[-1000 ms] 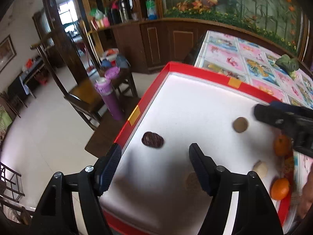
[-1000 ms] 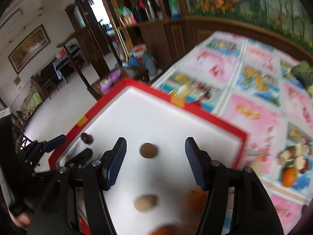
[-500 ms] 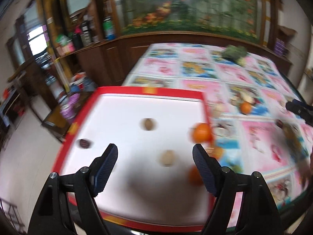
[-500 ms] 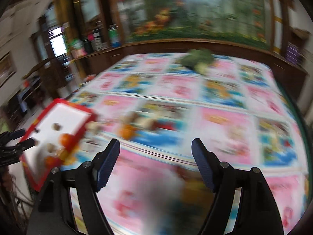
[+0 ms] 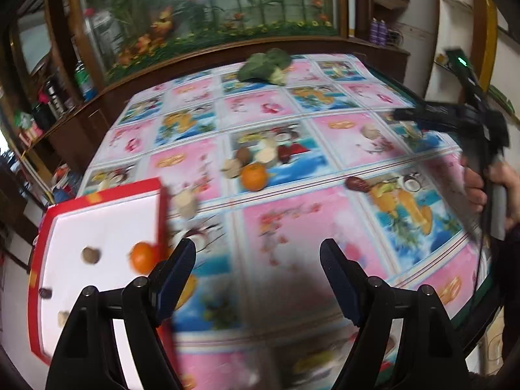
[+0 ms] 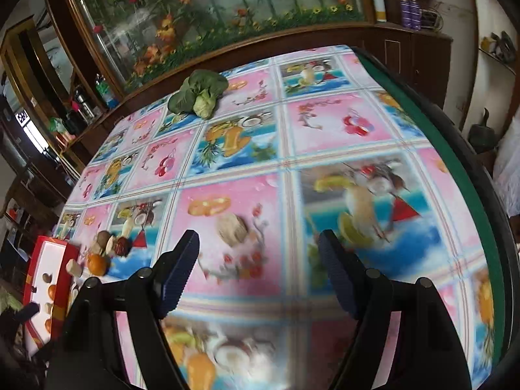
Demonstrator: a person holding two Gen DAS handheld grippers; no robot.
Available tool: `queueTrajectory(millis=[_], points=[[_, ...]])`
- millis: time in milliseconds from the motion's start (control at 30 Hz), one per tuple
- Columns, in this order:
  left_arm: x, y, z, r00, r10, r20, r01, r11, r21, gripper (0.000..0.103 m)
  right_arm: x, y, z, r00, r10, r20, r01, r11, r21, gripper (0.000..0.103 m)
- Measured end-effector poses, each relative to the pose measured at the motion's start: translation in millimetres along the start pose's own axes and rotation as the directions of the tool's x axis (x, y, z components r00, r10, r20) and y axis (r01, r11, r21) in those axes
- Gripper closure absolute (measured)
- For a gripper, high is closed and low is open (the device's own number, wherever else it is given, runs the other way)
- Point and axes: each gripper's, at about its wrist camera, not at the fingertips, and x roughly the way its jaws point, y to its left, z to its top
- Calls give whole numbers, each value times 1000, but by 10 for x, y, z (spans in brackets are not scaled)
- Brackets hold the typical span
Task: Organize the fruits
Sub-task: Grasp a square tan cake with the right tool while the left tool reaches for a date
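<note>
A red-rimmed white tray [image 5: 97, 200] lies at the table's left end. It holds an orange [image 5: 142, 257], a brown nut [image 5: 91, 255] and a dark date [image 5: 45, 292]. On the flowered tablecloth lie a second orange [image 5: 254, 176], a small heap of nuts and dates [image 5: 256, 155], a pale piece [image 5: 187, 203], a dark red date [image 5: 357, 184] and a walnut [image 6: 232, 227]. My left gripper [image 5: 258, 269] hangs open over the cloth just right of the tray. Open as well, my right gripper [image 6: 258, 260] has the walnut a little ahead of its fingers.
A leafy green vegetable [image 6: 198, 94] lies at the table's far edge. A dark wooden cabinet with a flower display [image 5: 211, 16] runs behind the table. A hand [image 5: 497, 188] holds the right gripper's handle. The green table edge [image 6: 455, 149] curves along the right.
Both views have swung right, away from the tray and onto the tablecloth. The right gripper has moved from above the tray to near the walnut. Both grippers stay open.
</note>
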Motion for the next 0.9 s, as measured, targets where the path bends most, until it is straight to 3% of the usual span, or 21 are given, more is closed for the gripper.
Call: queueTrajectory(millis=[133,267,300,433,500,667,900], points=[[47,-149,37,1000,-20,-18,21,1000,13,24,308,195,95,997,-31,-67,29,999,-33,29],[109,-212,50,999,-35,-40,35,999,8,24,573,283,64,989,-63,-136,54,996,-69,46],[129,-221,61,998,-36,-43,37,999,5,24,562,313,48,990,-81,-118,70,993,-92,48],[258,-316,132,997,-56,-60,56,998,-2,24,550,385,-34,982,-162,-93,143,973,-182,75],[326,-412,184,995,-75,-63,75,997,0,24,528,361,-41,982,-166,-89,147,971,-187,76],[584,-633,346,993,-92,-71,91,996,-13,24,409,157,43,992,-63,-108,56,996,-67,76],[853,-844,527,994,-98,-55,96,995,-29,24,327,-11,136,995,-13,-104,17,999,38,76]])
